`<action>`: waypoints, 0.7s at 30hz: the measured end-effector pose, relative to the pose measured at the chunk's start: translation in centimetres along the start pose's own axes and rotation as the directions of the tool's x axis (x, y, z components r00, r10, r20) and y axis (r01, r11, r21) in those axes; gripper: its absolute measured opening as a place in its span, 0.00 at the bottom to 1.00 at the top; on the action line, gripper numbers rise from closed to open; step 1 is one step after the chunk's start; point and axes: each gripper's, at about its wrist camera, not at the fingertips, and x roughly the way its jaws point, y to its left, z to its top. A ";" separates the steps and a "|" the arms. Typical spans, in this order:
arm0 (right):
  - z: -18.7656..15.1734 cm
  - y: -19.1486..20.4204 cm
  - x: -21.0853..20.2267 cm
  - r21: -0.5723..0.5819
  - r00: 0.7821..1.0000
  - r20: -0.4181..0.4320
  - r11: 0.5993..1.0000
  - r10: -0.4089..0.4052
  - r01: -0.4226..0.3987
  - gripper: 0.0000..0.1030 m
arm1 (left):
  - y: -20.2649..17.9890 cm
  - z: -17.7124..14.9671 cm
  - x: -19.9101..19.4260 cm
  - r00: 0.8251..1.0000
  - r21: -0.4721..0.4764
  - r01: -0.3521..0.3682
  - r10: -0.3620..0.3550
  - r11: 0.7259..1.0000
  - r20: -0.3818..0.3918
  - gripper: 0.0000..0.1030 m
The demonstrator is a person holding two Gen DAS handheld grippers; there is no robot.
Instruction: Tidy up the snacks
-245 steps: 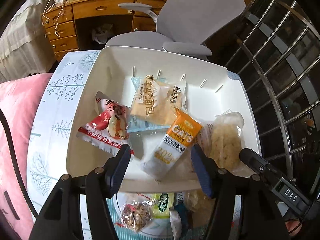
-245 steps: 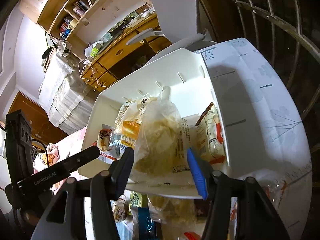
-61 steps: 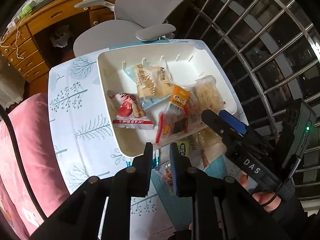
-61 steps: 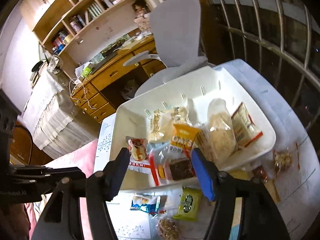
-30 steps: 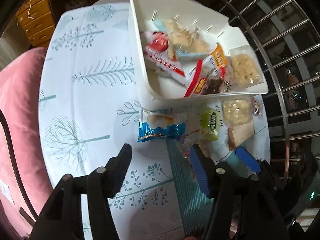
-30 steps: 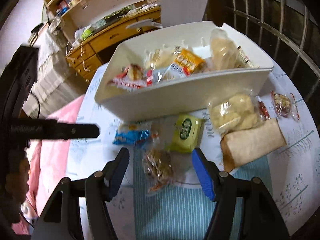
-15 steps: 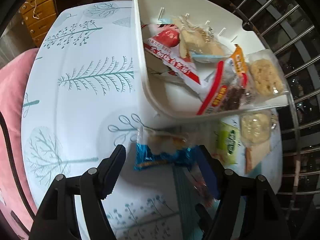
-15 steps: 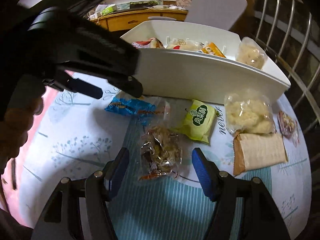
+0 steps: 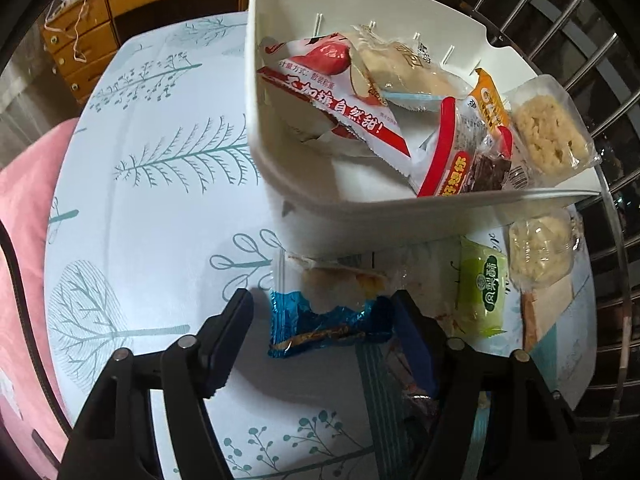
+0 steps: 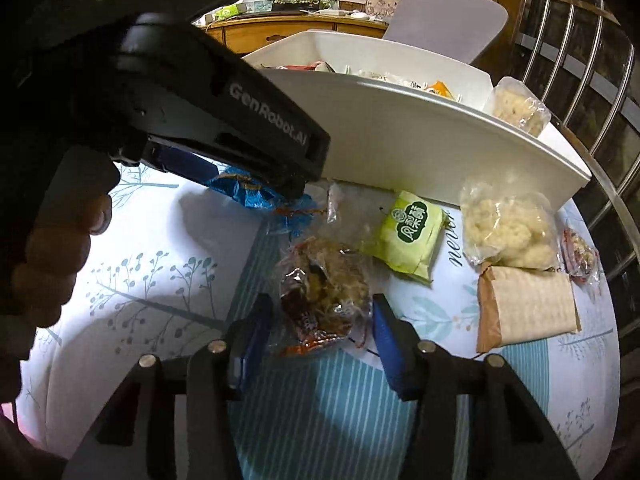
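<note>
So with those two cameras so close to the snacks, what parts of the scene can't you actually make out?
- Blue-wrapped snack: in the right wrist view the left gripper covers most of it.
- White tray: in the right wrist view its near wall hides nearly all its contents.
- Clear-wrapped snack between the right gripper fingers: its label is crinkled and unreadable.
- Small red packet: too small and edge-warped to identify.
- Brown packet: mostly hidden in the left wrist view.

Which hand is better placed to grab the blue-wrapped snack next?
Left. The left gripper already has its open jaws on either side of the blue-wrapped snack; the right gripper straddles the clear nut snack packet instead.
</note>
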 end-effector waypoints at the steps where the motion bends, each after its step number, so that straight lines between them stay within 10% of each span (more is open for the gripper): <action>1: 0.0 0.0 -0.1 0.003 1.000 -0.003 1.000 0.003 -0.003 0.48 | -0.4 -0.1 0.0 1.000 0.018 -0.009 0.009 1.000 0.002 0.58; 5: 0.2 -0.9 -0.3 0.045 0.998 -0.045 0.998 0.034 -0.032 0.47 | -2.1 0.1 0.3 1.000 0.036 -0.001 0.001 0.999 -0.004 0.40; 21: 1.7 -6.5 -4.5 0.250 0.990 -0.097 0.966 0.098 -0.071 0.46 | -0.3 -2.6 -4.1 0.997 0.039 -0.003 0.006 0.999 -0.074 0.35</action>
